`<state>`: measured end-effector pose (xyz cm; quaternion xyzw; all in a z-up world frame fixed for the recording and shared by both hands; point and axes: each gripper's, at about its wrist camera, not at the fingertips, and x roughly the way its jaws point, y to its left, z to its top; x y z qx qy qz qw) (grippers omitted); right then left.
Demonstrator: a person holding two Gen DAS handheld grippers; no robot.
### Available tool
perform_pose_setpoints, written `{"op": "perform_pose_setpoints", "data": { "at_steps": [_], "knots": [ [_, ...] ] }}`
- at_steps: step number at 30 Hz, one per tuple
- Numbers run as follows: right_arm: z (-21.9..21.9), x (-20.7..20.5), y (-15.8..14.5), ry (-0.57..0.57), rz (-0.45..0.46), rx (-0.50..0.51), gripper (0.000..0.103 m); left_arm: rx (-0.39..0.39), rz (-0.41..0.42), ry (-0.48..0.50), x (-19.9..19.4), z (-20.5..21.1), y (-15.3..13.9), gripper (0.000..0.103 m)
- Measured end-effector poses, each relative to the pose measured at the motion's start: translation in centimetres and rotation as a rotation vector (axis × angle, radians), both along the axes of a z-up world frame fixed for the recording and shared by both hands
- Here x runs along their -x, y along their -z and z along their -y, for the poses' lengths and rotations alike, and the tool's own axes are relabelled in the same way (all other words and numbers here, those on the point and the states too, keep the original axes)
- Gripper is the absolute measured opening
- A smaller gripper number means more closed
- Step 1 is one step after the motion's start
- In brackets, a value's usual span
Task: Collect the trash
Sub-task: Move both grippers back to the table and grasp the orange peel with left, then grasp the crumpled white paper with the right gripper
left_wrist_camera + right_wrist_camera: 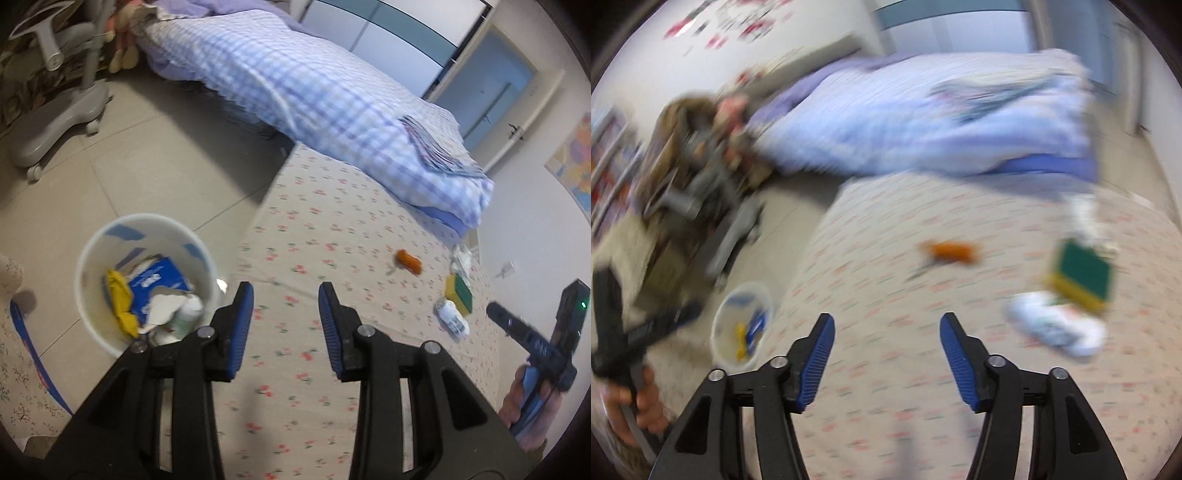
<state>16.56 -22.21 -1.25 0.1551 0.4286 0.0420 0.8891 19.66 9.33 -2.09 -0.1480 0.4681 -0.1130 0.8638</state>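
Left wrist: left tool (286, 306) gapes empty above the bed (332, 229), bin (146, 280) on the floor alongside. Right wrist, blurred: right tool (886, 345) empty, spread wide; steady first, then straddle the white wrapper (1056, 328) beside the sponge (1080, 275).

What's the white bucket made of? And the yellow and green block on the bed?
The bucket looks like smooth plastic: thin, slightly shiny white walls. The block seems a kitchen sponge: soft yellow foam under a rough green scrub layer, though blur leaves the texture unsure.
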Motion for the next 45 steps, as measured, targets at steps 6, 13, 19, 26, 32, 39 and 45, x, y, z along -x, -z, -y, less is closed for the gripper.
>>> {"op": "perform_pose_setpoints", "data": {
  "at_steps": [6, 13, 19, 26, 32, 39, 45],
  "knots": [
    [13.3, 0.7, 1.4, 0.296, -0.031, -0.078, 0.066, 0.111, -0.084, 0.085, 1.6, 6.5, -2.1, 0.040],
    [19.3, -2.0, 3.2, 0.392, -0.045, -0.009, 0.069, 0.006, -0.088, 0.044, 2.2, 14.6, -4.1, 0.062],
    [19.8, -5.4, 5.0, 0.354, -0.050, 0.079, 0.069, -0.220, -0.024, 0.094, -5.1, 23.6, 0.8, 0.063],
    [20.2, -7.6, 6.2, 0.305, -0.054, 0.136, 0.069, -0.410, 0.041, 0.281, -10.1, 28.9, 6.3, 0.063],
    [20.5, -9.1, 7.0, 0.285, -0.063, 0.132, 0.069, -0.475, 0.014, 0.387, -11.9, 30.6, 8.9, 0.063],
    [19.3, -10.7, 7.5, 0.251, -0.070, 0.161, 0.069, -0.421, -0.004, 0.382, -12.2, 29.9, 9.3, 0.028],
    [18.3, -11.4, 7.7, 0.242, -0.063, 0.187, 0.069, -0.361, -0.015, 0.355, -12.2, 28.0, 8.5, 0.010]
  ]
}}
